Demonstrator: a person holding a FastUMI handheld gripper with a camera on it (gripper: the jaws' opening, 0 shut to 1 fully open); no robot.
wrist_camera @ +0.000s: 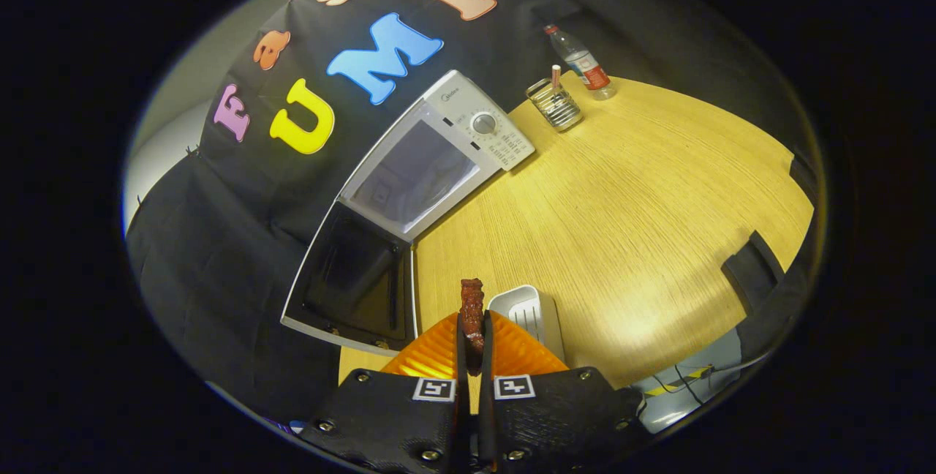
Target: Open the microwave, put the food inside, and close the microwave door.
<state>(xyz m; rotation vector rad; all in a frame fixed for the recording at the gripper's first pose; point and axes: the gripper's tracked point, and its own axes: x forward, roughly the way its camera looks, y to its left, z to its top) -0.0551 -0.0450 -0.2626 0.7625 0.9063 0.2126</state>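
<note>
Both fingers of our gripper pinch the food above the table, near the microwave, whose door hangs open.

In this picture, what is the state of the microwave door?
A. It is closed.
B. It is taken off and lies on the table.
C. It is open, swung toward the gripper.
C: the door stands swung out from the microwave, while the gripper pinches the food.
</note>
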